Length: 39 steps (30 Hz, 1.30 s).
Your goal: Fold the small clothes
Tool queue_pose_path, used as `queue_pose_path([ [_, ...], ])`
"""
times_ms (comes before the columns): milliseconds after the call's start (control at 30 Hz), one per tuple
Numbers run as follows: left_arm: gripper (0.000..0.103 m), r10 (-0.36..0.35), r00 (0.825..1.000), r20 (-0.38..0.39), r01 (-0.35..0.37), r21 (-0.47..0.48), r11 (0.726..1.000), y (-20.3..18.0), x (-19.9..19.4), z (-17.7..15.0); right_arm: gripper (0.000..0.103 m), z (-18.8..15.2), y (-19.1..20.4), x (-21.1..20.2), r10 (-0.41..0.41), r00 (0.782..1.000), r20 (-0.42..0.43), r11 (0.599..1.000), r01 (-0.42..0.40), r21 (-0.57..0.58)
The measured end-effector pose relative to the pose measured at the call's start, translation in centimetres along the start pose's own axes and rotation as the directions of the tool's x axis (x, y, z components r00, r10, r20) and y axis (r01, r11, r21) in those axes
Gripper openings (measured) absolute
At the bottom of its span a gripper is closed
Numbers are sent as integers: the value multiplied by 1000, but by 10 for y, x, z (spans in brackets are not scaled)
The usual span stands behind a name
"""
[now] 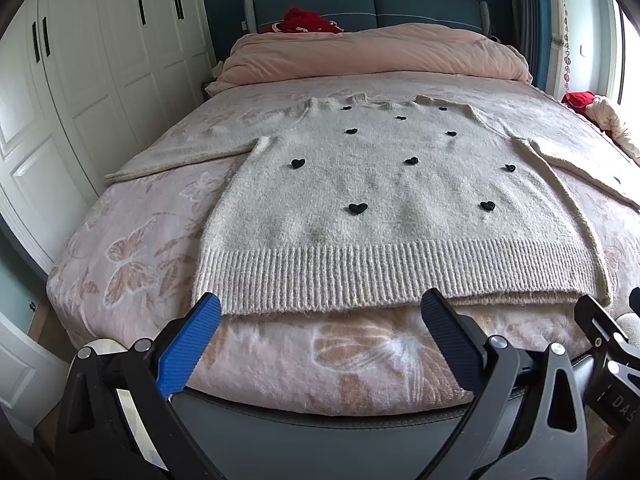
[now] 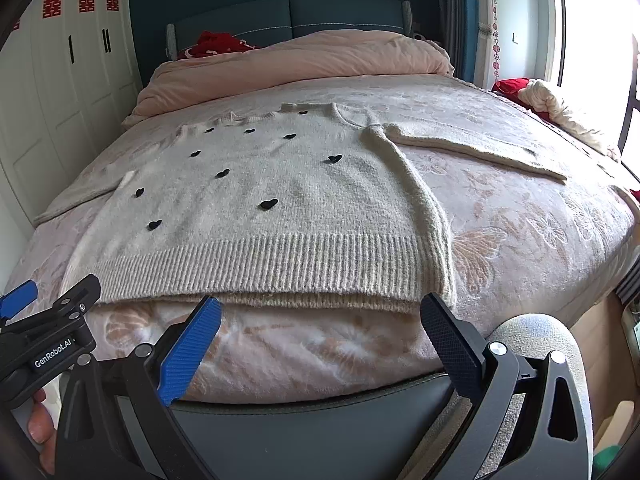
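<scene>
A cream knitted sweater (image 1: 384, 200) with small black hearts lies flat on the bed, face up, both sleeves spread out sideways, ribbed hem toward me. The right wrist view shows the same sweater (image 2: 280, 208), with its right sleeve stretched toward the window. My left gripper (image 1: 320, 308) stands open just short of the hem's left half, nothing between its fingers. My right gripper (image 2: 320, 308) is open too, hovering at the hem's right end, apart from the cloth. The left gripper's body (image 2: 52, 320) shows at the left edge of the right wrist view.
The bed (image 1: 132, 264) has a pink floral cover and a dark padded foot edge (image 1: 320, 420). A folded pink duvet (image 1: 372, 56) and red cloth (image 1: 308, 20) lie at the headboard. White wardrobe doors (image 1: 80, 80) stand left; crumpled clothes (image 2: 560, 112) lie by the window.
</scene>
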State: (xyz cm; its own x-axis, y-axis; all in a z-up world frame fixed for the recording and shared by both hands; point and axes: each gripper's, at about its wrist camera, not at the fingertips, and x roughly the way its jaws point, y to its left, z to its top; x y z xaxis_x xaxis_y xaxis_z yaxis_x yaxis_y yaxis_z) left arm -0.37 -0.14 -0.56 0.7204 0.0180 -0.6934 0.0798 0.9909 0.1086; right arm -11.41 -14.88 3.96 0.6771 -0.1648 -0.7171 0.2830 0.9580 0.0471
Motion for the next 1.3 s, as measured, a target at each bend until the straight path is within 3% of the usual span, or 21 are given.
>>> queue_pose_path([
  [1300,98,7,1000,-3,-7,8,1000,0,5,-6,98,-2,0,1,0,1000,0,1000,0,-6],
])
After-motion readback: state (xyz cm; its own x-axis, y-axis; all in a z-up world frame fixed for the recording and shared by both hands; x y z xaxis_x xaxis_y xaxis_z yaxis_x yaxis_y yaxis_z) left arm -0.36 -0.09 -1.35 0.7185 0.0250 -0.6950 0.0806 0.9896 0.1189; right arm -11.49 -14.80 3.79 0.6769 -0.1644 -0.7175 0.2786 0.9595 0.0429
